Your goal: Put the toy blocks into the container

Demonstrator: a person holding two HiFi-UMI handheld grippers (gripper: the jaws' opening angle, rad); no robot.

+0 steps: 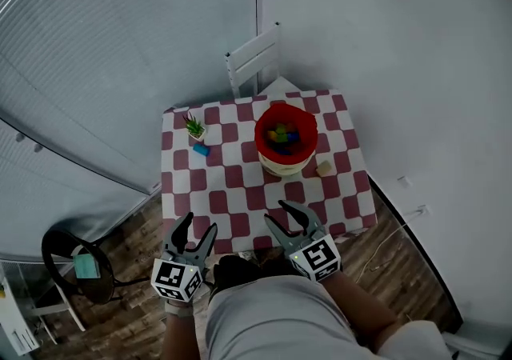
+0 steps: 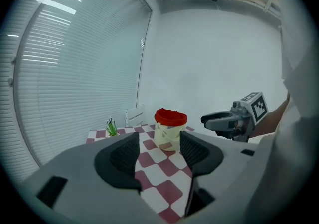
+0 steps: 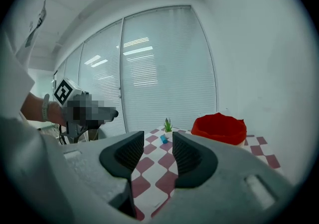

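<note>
A cream container with a red lining (image 1: 285,142) stands on the red-and-white checkered table (image 1: 240,206) and holds several coloured blocks. A blue block (image 1: 201,149) lies left of it beside a small potted plant (image 1: 194,126). A tan block (image 1: 324,167) sits to the container's right. My left gripper (image 1: 198,226) and right gripper (image 1: 274,211) hover over the table's near edge, both open with nothing between their jaws. The container (image 2: 168,128) shows in the left gripper view past the left gripper (image 2: 159,143). In the right gripper view, the right gripper (image 3: 158,143) faces the blue block (image 3: 164,139) and the container (image 3: 219,128).
A white chair (image 1: 254,58) stands behind the table's far edge. A black stool (image 1: 76,266) sits on the wood floor at the lower left. Window blinds run along the left, and a plain wall stands to the right.
</note>
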